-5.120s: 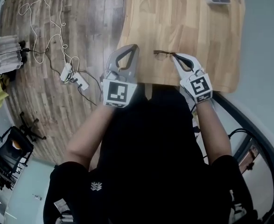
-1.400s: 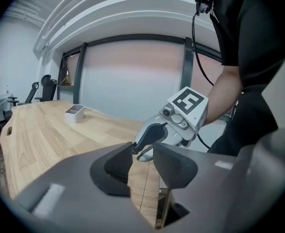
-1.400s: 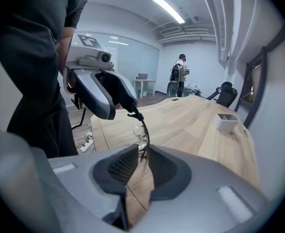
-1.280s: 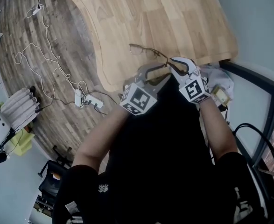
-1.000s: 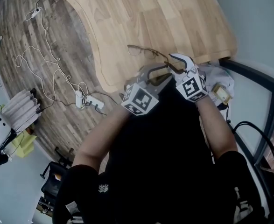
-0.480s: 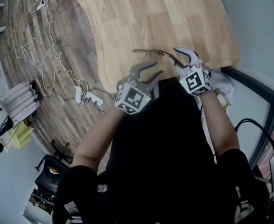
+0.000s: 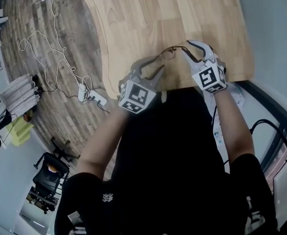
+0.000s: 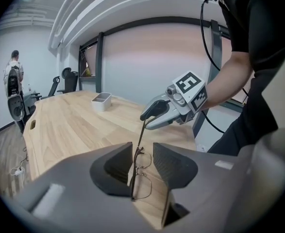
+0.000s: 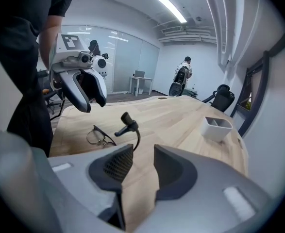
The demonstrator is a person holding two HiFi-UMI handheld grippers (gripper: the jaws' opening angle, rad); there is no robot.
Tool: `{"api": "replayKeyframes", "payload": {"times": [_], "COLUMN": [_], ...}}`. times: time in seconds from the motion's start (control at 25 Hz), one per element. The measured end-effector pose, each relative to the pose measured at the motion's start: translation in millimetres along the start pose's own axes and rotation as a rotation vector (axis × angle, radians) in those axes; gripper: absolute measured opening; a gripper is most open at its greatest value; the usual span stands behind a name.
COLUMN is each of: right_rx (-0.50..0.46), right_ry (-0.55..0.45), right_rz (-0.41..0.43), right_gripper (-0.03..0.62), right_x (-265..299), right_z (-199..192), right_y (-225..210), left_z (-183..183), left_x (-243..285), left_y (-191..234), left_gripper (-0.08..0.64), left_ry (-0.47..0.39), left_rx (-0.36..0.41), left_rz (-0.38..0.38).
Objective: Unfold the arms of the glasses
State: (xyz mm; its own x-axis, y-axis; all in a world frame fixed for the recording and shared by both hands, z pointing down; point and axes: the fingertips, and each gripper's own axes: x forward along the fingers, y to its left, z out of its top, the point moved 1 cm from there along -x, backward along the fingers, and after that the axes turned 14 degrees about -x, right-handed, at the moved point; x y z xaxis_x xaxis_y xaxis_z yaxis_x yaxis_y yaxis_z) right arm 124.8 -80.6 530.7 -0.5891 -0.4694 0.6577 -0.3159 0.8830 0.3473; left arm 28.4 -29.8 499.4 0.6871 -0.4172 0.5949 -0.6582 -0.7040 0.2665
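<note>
Thin dark-rimmed glasses (image 7: 168, 53) lie on the wooden table (image 7: 148, 18) near its front edge, between both grippers. In the left gripper view their lenses (image 8: 142, 186) sit in the gap of my left gripper (image 8: 143, 147), whose jaws stand apart on either side of the frame. One arm runs from the frame to my right gripper (image 8: 145, 122). In the right gripper view the glasses (image 9: 97, 136) lie at the left. That arm's tip curves into the gap of the right gripper (image 9: 142, 149), close to its left jaw, and the jaws are apart. The left gripper (image 9: 92, 105) hangs over the glasses.
A small white tray (image 9: 216, 128) stands further back on the table. The table's front edge runs just under both grippers (image 7: 133, 89). Cables and a power strip (image 7: 87, 93) lie on the plank floor at the left. A person (image 8: 12, 76) and office chairs are far behind.
The glasses have shifted right and further onto the table with the right gripper. The left gripper has come forward so that its jaws now flank the frame.
</note>
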Motion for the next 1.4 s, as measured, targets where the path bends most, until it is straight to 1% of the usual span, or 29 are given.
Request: {"api": "replayKeyframes", "payload": {"times": [0.12,0.28,0.4,0.52,0.72,0.84,1.0,1.08,1.2,1.28,1.4], "right_rx": [0.017,0.041,0.085,0.118,0.155,0.158,0.166,0.189,0.266,0.358,0.528], "right_ry": [0.007,0.012,-0.001,0.009,0.013,0.006,0.005,0.002,-0.026,-0.066,-0.148], "right_rz": [-0.012,0.008,0.035,0.062,0.064,0.063,0.041,0.041,0.065,0.07,0.029], "right_gripper": [0.124,0.124,0.124,0.124,0.124,0.124,0.124,0.124,0.124,0.124,0.124], "right_x": [7.8,7.3,4.1,0.7,-0.7,-1.5,-3.7,-4.1,-3.0,-2.1,-8.0], "right_z": [-4.5,-7.9,-13.5,-22.8,-21.7,-18.2,-13.7,-10.7,-5.6,-2.0,3.7], "right_y": [-17.3,-12.9,6.2,27.7,39.2,39.1,32.1,31.5,37.8,40.1,32.2], "left_z": [0.3,-9.0,-21.2,-33.3,-45.7,-48.6,-47.2,-43.1,-36.5,-33.6,-31.6], "left_x": [12.4,30.6,45.8,59.5,67.9,68.8,69.0,65.6,56.9,50.8,42.9], "left_y": [12.9,25.4,30.6,31.3,30.9,30.5,30.2,29.5,27.2,25.4,20.3], "left_gripper": [0.143,0.143,0.144,0.143,0.099,0.039,0.028,0.026,0.026,0.026,0.026], "left_ry": [0.025,0.083,0.135,0.177,0.219,0.222,0.217,0.195,0.151,0.131,0.106], "left_rx": [-0.021,-0.027,-0.025,-0.021,-0.026,-0.028,-0.029,-0.023,-0.011,-0.001,0.015], "left_rz": [0.026,0.045,0.03,0.008,-0.019,-0.021,-0.036,-0.042,-0.05,-0.061,-0.081]}}
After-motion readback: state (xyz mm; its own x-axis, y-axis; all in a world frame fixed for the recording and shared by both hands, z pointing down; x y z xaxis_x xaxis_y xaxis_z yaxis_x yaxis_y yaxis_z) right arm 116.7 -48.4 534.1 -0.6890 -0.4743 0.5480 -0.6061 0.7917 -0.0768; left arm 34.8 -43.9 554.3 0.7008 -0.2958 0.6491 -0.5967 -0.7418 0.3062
